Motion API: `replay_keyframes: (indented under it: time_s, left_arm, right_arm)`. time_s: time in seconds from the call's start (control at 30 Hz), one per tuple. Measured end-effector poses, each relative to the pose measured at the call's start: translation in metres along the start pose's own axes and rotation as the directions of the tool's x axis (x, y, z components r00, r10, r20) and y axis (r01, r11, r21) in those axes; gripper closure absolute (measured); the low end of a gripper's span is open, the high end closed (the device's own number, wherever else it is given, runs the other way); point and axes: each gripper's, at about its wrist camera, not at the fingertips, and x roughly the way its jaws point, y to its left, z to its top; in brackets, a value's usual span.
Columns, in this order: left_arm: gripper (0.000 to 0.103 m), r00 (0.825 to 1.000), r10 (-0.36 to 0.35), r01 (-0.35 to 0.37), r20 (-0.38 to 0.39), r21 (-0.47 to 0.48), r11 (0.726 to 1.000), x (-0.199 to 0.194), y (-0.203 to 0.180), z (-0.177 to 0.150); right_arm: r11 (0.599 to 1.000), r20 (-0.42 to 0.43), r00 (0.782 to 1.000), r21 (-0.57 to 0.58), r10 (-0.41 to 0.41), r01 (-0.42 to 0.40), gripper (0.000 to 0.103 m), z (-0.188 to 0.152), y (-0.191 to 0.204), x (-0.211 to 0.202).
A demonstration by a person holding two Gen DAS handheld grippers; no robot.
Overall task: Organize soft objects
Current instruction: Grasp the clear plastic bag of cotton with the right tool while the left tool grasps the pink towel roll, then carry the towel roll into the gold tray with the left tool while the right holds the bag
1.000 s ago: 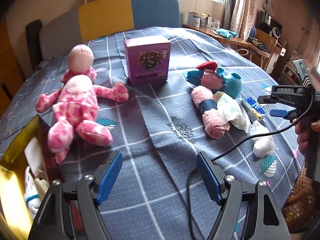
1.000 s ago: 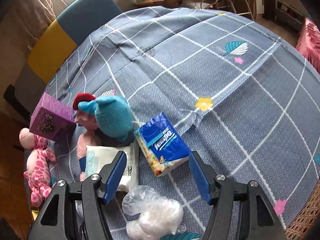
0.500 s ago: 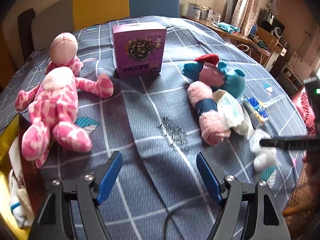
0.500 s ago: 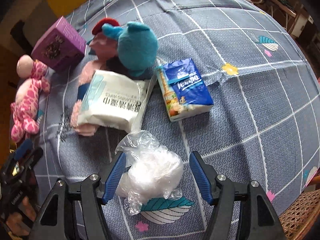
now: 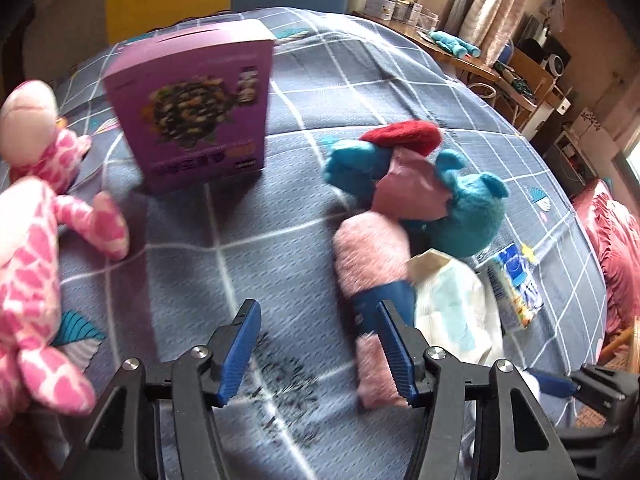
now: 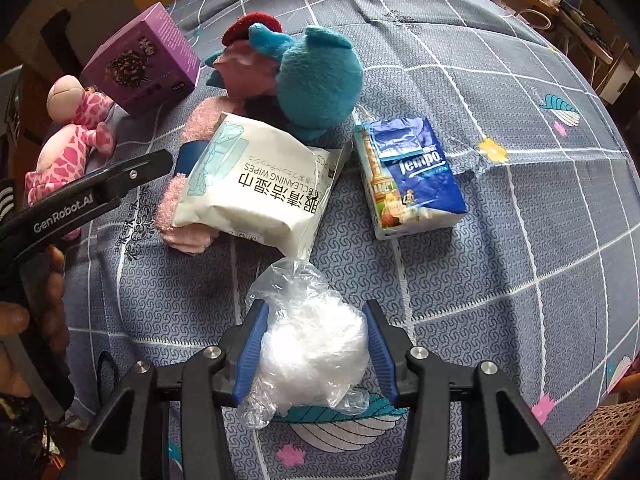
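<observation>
My right gripper (image 6: 314, 344) is open with its blue pads on either side of a clear plastic bag of white cotton (image 6: 310, 344) lying on the blue checked bedspread. My left gripper (image 5: 318, 344) is open and empty, low over the bedspread, its right finger just in front of a rolled pink sock with a blue band (image 5: 372, 276). A blue and pink plush toy (image 5: 428, 184) lies behind the sock. A pink spotted plush (image 5: 36, 248) lies at the left. A white wipes pack (image 6: 256, 184) rests on the sock, and a blue Tempo tissue pack (image 6: 412, 176) lies beside it.
A purple box (image 5: 192, 108) stands upright behind the left gripper, between the two plush toys. The left gripper's arm (image 6: 92, 196) reaches in from the left in the right wrist view. A desk with tins (image 5: 404, 0) stands beyond the bed.
The right gripper has come down so the cotton bag sits between its pads. The left gripper has moved forward and right toward the pink sock and the purple box.
</observation>
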Motion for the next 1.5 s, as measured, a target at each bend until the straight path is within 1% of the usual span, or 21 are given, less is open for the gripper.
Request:
replay_keyframes:
  time_s: [0.23,0.33,0.4,0.43,0.47,0.5,0.57,0.67,0.77,0.83,0.9,0.97,1.03,1.1,1.17,1.2,1.27,1.33,1.37,1.43,1.5]
  left_arm:
    - [0.043,0.999,-0.038,0.039,-0.025,0.027,0.999,0.022,-0.021,0.020]
    - [0.042,0.997,-0.053,0.054,-0.050,0.033,0.998,0.035,-0.026,0.019]
    - [0.042,0.994,-0.081,0.082,-0.068,0.017,0.996,0.044,-0.027,0.015]
    - [0.051,0.996,-0.080,0.081,-0.048,0.014,0.997,0.042,-0.026,0.012]
    - [0.065,0.995,-0.096,0.096,-0.037,0.011,0.995,0.039,-0.026,0.011]
    - [0.066,0.992,-0.124,0.124,-0.037,0.006,0.992,0.035,-0.025,0.010]
    - [0.067,0.995,-0.103,0.104,-0.011,0.023,0.994,0.023,-0.024,0.008]
    - [0.068,0.995,-0.092,0.090,0.026,0.042,0.995,0.001,-0.014,0.000]
    - [0.068,0.996,-0.081,0.080,0.049,0.035,0.996,-0.024,0.003,-0.016]
    - [0.068,0.997,-0.063,0.062,0.054,0.019,0.998,-0.041,0.018,-0.033]
    - [0.068,0.997,-0.064,0.064,0.046,-0.004,0.998,-0.055,0.035,-0.050]
    - [0.068,0.998,-0.059,0.060,0.034,-0.031,0.998,-0.066,0.052,-0.066]
    - [0.068,0.998,-0.049,0.051,0.028,-0.062,0.997,-0.076,0.070,-0.083]
    - [0.068,1.000,-0.027,0.027,0.006,-0.079,0.996,-0.075,0.082,-0.096]
    - [0.067,0.999,0.029,-0.031,-0.027,-0.074,0.997,-0.062,0.084,-0.106]
    - [0.066,0.999,0.037,-0.040,-0.030,-0.074,0.996,-0.057,0.085,-0.109]
    - [0.064,0.999,0.041,-0.042,-0.017,-0.080,0.996,-0.051,0.084,-0.114]
    - [0.062,0.998,0.064,-0.064,-0.003,-0.065,0.996,-0.048,0.080,-0.118]
    - [0.061,0.997,0.083,-0.083,0.005,-0.048,0.995,-0.046,0.077,-0.120]
    - [0.061,0.994,0.106,-0.106,0.018,-0.024,0.994,-0.045,0.072,-0.122]
    - [0.060,0.994,0.103,-0.102,0.042,-0.025,0.994,-0.046,0.073,-0.125]
  right_arm:
    - [1.000,0.011,1.000,-0.005,0.002,-0.002,0.054,0.002,-0.003,-0.001]
    - [1.000,0.018,1.000,-0.001,0.004,-0.004,0.054,0.002,-0.004,-0.004]
    - [1.000,0.017,1.000,-0.001,0.004,-0.004,0.054,0.003,-0.004,-0.003]
    - [1.000,0.018,1.000,0.000,0.004,-0.004,0.054,0.004,-0.004,-0.003]
    - [1.000,0.018,1.000,0.000,0.003,-0.003,0.054,0.004,-0.005,-0.004]
    - [1.000,0.018,1.000,0.001,0.001,-0.001,0.054,0.004,-0.006,-0.004]
    - [1.000,0.019,1.000,0.001,0.000,0.000,0.054,0.004,-0.006,-0.004]
    - [1.000,0.023,1.000,-0.003,0.003,-0.003,0.054,0.004,-0.006,-0.005]
    - [1.000,0.032,0.999,-0.012,0.018,-0.017,0.055,0.005,-0.003,-0.006]
    - [0.998,0.069,0.996,-0.030,0.060,-0.058,0.055,0.003,0.001,-0.013]
    - [0.990,0.094,0.987,-0.068,0.128,-0.122,0.055,0.001,0.008,-0.020]
    - [0.979,0.088,0.981,-0.130,0.172,-0.160,0.055,-0.001,0.021,-0.021]
    - [0.966,0.076,0.980,-0.195,0.186,-0.168,0.055,-0.005,0.038,-0.020]
    - [0.962,0.050,0.988,-0.241,0.144,-0.128,0.055,-0.007,0.054,-0.011]
    - [0.962,0.023,0.996,-0.264,0.083,-0.074,0.055,-0.007,0.063,0.006]
    - [0.960,0.013,0.999,-0.278,0.051,-0.045,0.055,-0.007,0.066,0.012]
    - [0.960,0.006,0.998,-0.274,0.056,-0.052,0.054,-0.009,0.060,0.015]
    - [0.969,-0.036,0.997,-0.233,0.074,-0.080,0.052,-0.008,0.050,0.023]
    - [0.970,-0.038,0.996,-0.226,0.080,-0.086,0.052,-0.008,0.048,0.023]
    - [0.967,-0.031,0.998,-0.246,0.060,-0.066,0.052,-0.010,0.051,0.023]
    - [0.960,-0.021,0.999,-0.280,0.025,-0.030,0.052,-0.012,0.059,0.024]
